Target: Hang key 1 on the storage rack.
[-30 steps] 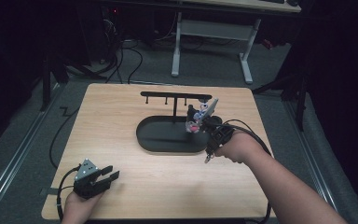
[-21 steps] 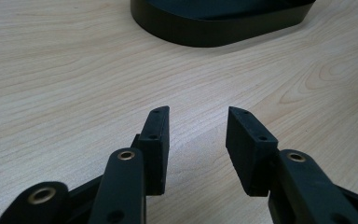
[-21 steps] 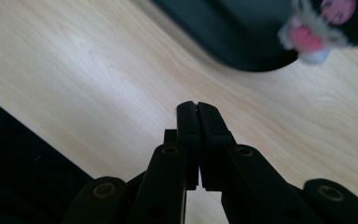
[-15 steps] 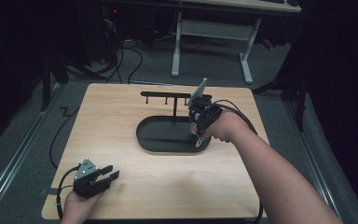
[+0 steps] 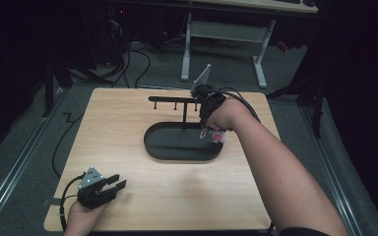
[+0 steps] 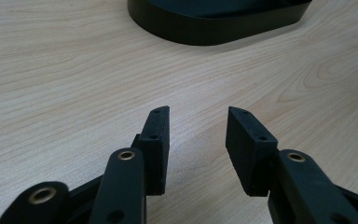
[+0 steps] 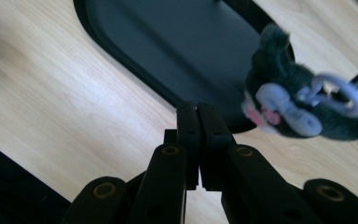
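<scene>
dangling blurred furry charm [image 7: 303,105] by closed right gripper [image 7: 198,112], grip point hidden, left gripper [image 6: 198,137] apart, empty

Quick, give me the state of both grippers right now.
Left gripper: open, nothing between its jaws, resting near the table's near edge.
Right gripper: shut, nothing visible between its pads; a furry keychain hangs beside it.

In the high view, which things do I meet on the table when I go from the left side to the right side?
Left tongs at the near left corner → black oval tray in the middle → right tongs, over the tray's right part, with a small furry keychain just beside them.
</scene>
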A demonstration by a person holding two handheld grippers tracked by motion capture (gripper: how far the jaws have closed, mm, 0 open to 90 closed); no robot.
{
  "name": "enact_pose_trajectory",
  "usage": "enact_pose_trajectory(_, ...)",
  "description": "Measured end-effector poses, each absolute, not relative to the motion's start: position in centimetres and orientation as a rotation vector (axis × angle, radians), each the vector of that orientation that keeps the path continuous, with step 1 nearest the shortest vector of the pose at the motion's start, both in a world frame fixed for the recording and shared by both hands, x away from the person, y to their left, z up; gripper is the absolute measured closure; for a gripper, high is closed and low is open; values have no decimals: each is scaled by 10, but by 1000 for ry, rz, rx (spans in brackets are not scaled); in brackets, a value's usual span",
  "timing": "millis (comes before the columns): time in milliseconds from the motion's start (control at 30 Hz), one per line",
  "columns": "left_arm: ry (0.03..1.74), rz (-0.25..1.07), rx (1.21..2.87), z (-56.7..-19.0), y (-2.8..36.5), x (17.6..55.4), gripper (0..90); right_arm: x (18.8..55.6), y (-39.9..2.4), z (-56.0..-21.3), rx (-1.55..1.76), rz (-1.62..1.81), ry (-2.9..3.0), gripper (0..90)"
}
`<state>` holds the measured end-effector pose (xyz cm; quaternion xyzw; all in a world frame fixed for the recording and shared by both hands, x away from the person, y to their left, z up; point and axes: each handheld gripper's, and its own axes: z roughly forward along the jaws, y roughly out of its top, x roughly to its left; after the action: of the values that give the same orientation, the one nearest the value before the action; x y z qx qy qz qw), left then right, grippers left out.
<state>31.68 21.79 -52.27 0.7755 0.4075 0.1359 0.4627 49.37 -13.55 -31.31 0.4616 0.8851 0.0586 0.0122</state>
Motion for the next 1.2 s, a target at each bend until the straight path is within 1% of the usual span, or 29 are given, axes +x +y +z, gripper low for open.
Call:
enact_pose_trajectory(333, 999, 336, 1900, -522, 220, 316, 605, 515, -124, -313, 1445, 186, 2752, 890)
enact_pose_trajectory(700, 995, 335, 1897, -521, 221, 315, 605, 529, -112, -302, 1447, 215, 2717, 890)
enact_pose_trajectory(1200, 995, 330, 1898, -522, 221, 315, 606, 542, -119, -306, 1457, 239, 2688, 888)
